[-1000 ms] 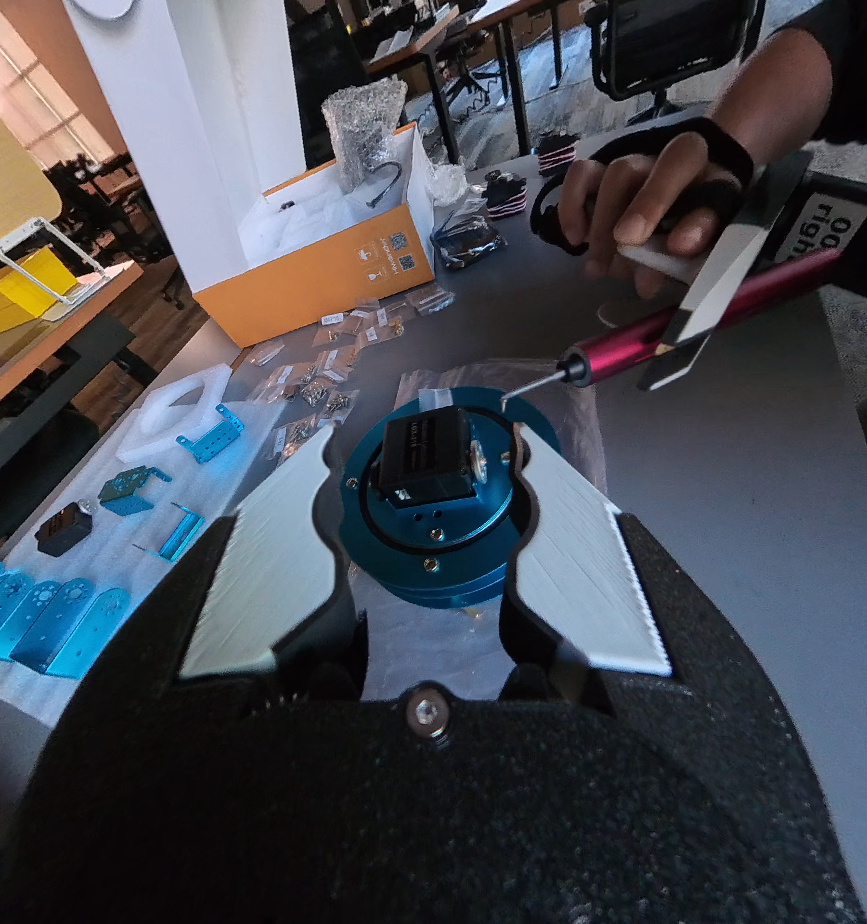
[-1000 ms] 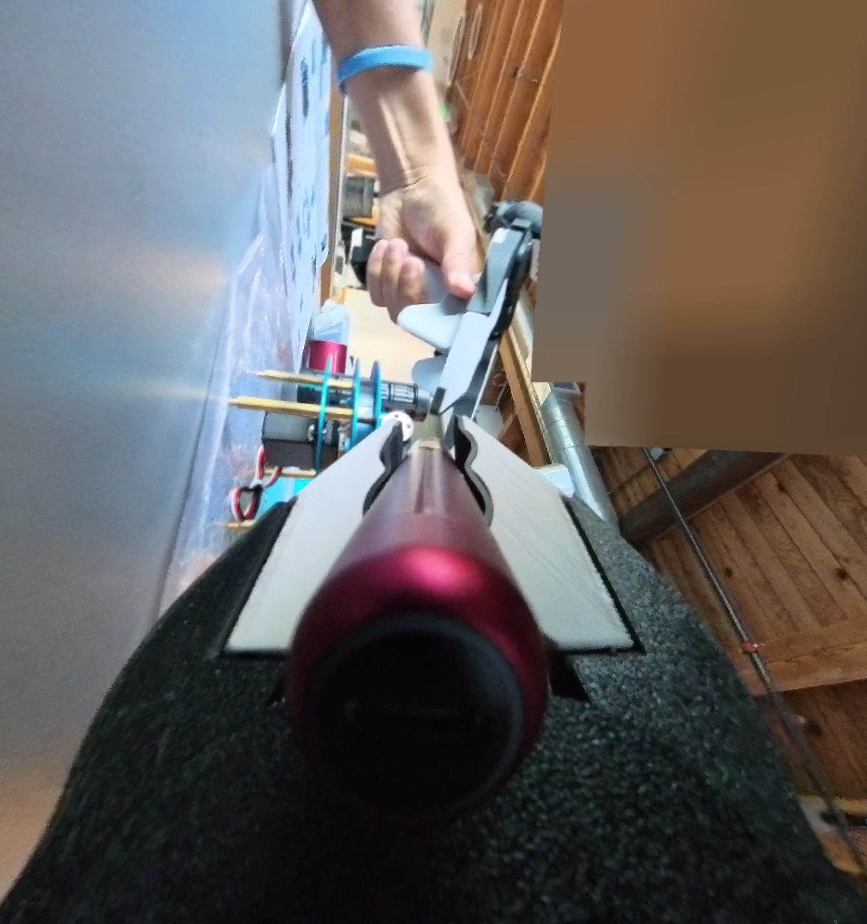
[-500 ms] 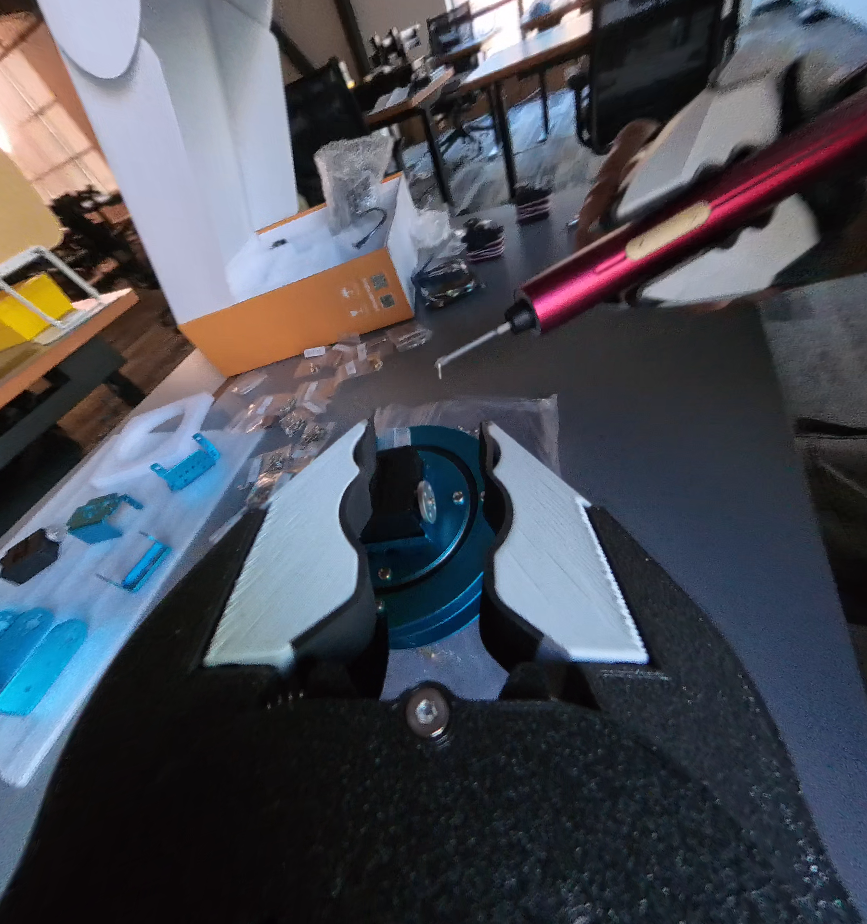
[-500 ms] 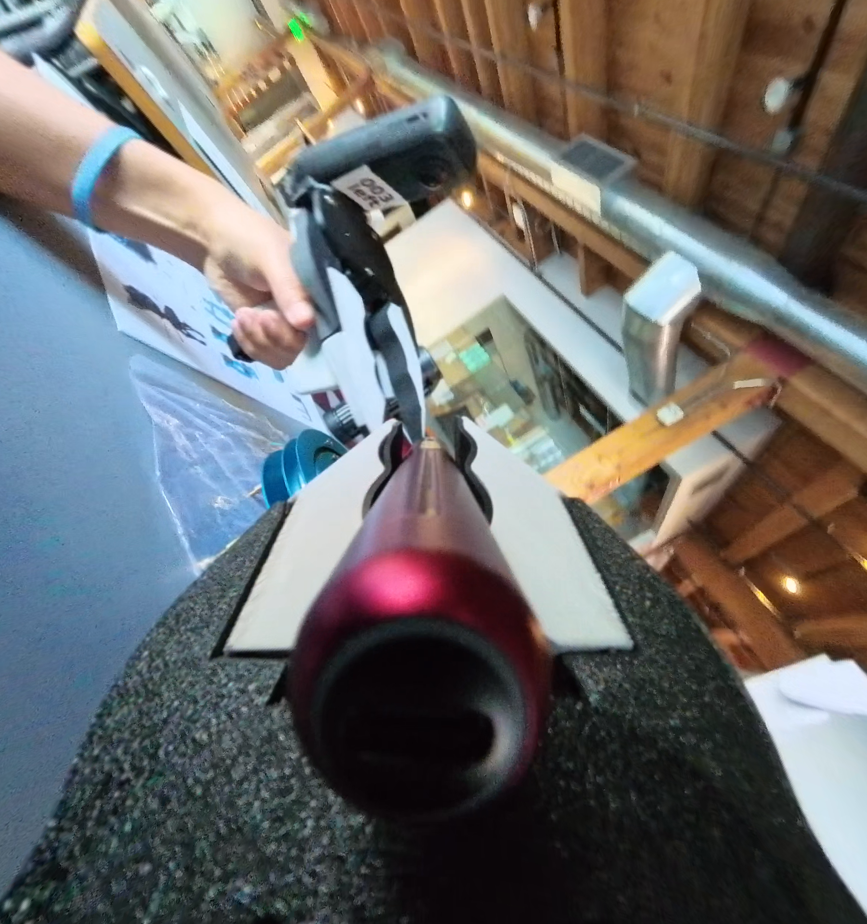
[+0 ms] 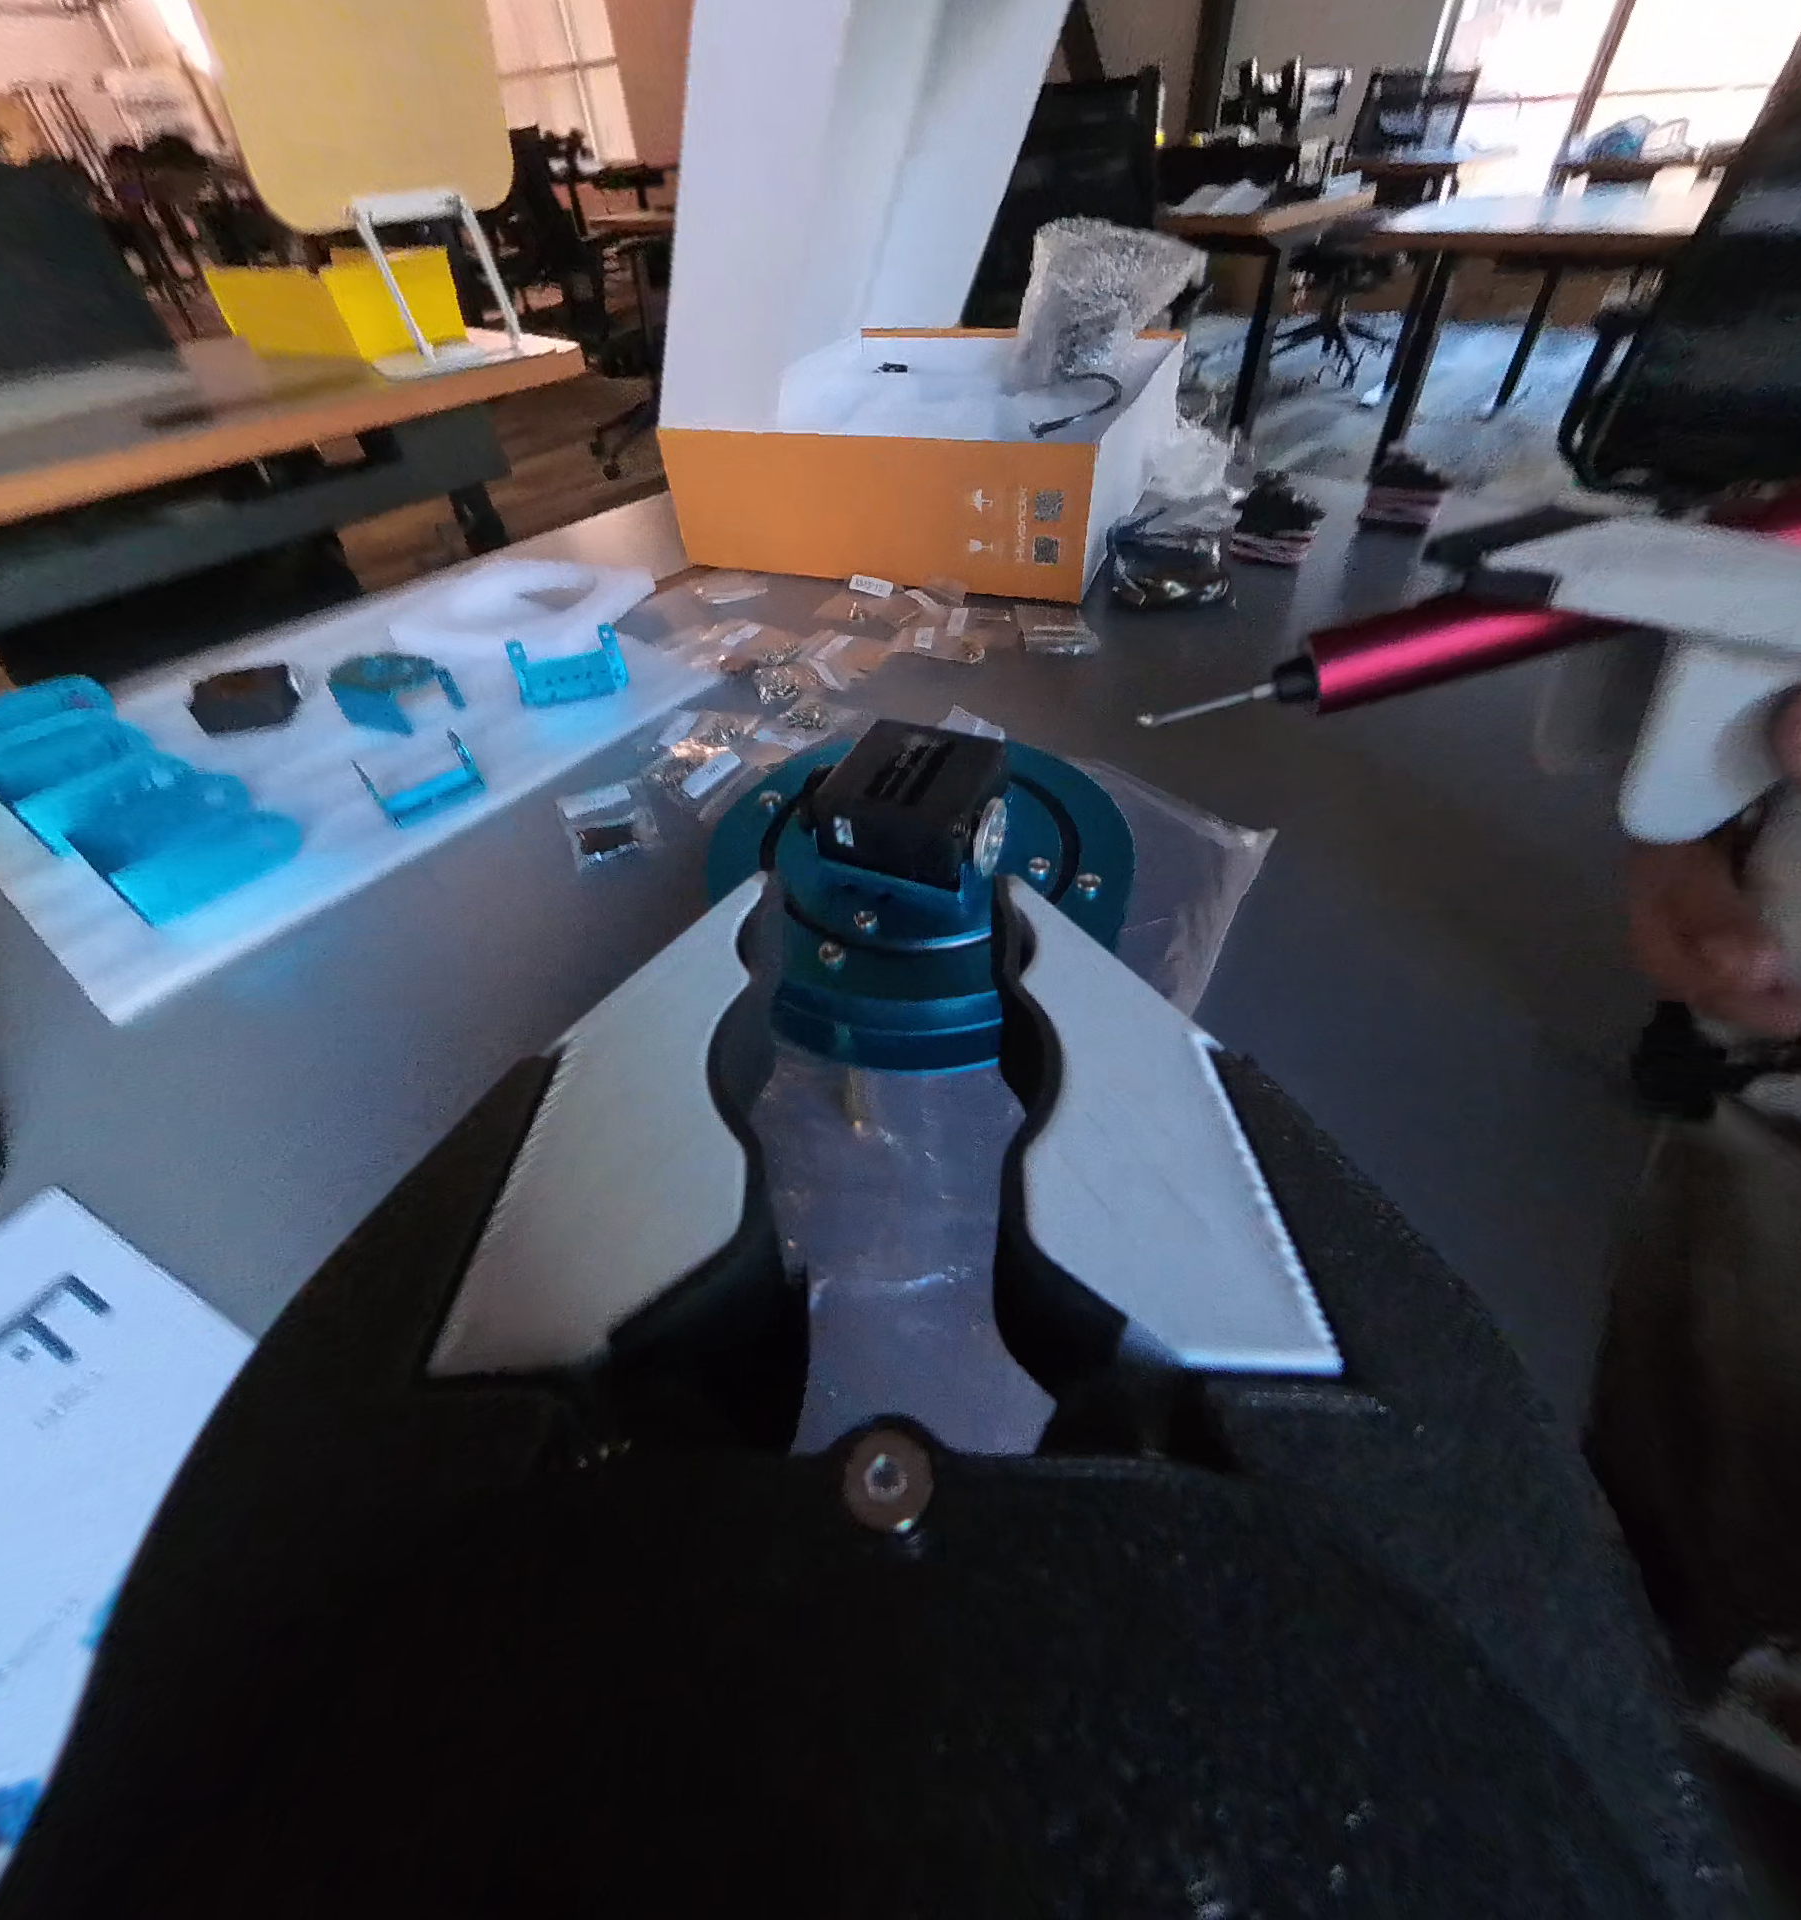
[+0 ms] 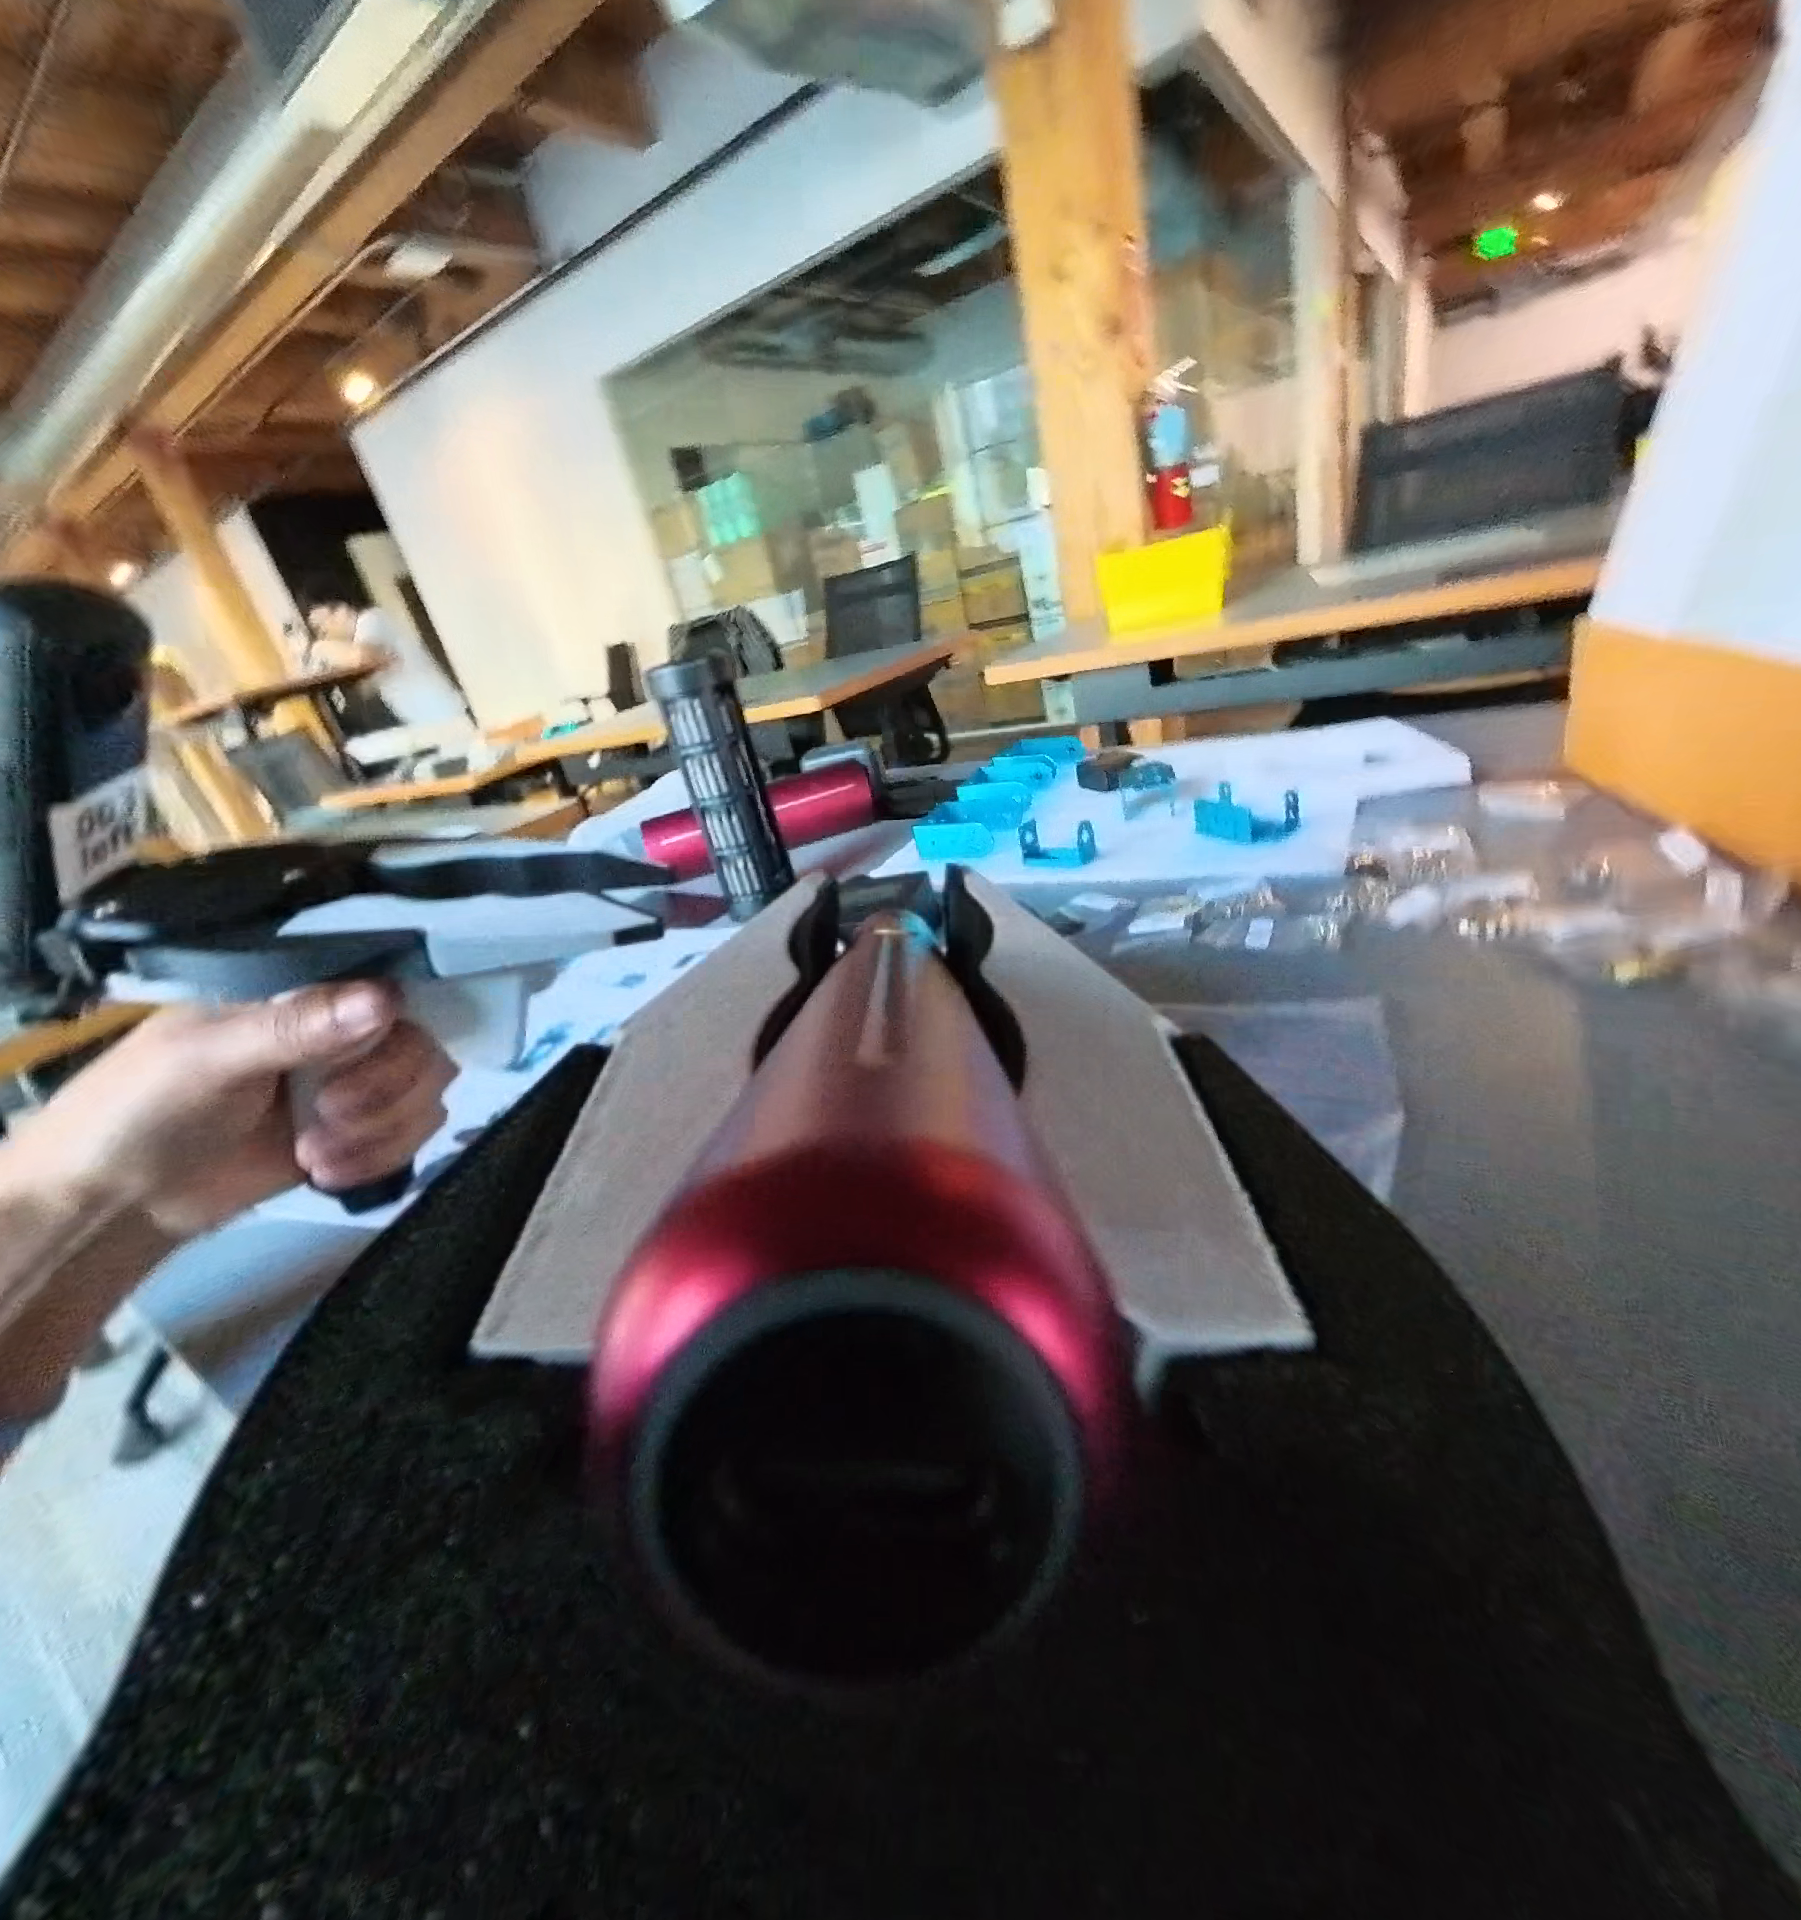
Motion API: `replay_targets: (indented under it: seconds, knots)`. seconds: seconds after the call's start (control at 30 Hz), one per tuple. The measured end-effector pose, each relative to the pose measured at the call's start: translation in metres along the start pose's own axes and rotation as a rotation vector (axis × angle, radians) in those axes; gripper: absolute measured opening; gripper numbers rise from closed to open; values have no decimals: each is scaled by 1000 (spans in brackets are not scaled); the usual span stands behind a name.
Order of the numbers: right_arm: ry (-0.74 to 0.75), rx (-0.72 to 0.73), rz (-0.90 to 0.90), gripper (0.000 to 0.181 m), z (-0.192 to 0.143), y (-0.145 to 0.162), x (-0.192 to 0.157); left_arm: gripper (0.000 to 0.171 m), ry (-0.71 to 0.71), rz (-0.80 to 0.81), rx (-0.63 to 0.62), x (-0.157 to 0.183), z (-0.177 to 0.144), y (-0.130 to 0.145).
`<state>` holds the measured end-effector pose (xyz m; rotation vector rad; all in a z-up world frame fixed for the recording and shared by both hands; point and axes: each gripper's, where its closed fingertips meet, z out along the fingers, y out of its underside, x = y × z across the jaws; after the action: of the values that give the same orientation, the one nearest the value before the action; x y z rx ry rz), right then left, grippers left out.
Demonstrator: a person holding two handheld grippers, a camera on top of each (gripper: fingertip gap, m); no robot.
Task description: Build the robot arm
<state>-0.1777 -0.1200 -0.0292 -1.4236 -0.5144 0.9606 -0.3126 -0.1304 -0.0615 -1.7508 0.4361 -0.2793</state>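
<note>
A blue round base (image 5: 880, 1003) with a black servo (image 5: 911, 800) on top stands on a clear plastic bag (image 5: 1176, 904) on the grey table (image 5: 1395, 935). My left gripper (image 5: 885, 896) is shut on the upper blue ring of the base, one fingertip on each side. My right gripper (image 6: 885, 902) is shut on a red electric screwdriver (image 6: 875, 1122). In the left wrist view the screwdriver (image 5: 1447, 649) hangs right of the base, its bit clear of it and above the table. In the right wrist view the left gripper (image 6: 522, 935) reaches in from the left in a hand (image 6: 283, 1081).
An orange and white open box (image 5: 875, 509) stands at the back. Small bags of screws (image 5: 771, 675) lie in front of it. A white foam sheet (image 5: 148, 966) at left carries blue brackets (image 5: 563, 670). A white booklet (image 5: 54, 1455) lies near left.
The screwdriver bit has lifted off the base and moved away right. My left jaws have narrowed onto the base's upper ring. The right view has swung level with the table.
</note>
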Motion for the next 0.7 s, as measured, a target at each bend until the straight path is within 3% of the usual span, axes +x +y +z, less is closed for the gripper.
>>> replay_targets:
  seconds: [0.13, 0.27, 0.37, 0.43, 0.53, 0.7]
  knots:
    - [-17, 93, 128, 20, -5, 8, -16, 41, -7, -11, 34, 13, -7, 5]
    - [-138, 208, 145, 21, -17, -5, -39, 32, 65, -33, 124, 46, -16, -15]
    - [-254, 267, 193, 20, -28, -16, -54, 20, 166, -280, 257, 54, -28, -39]
    - [-293, 287, 171, 20, -32, -19, -63, 3, 229, -439, 337, 55, -37, -49]
    - [-309, 302, 158, 20, -40, -20, -69, 0, 365, -594, 455, 66, -55, -61]
    - [-310, 236, 115, 20, -42, -15, -78, 0, 395, -538, 507, 87, -67, -61]
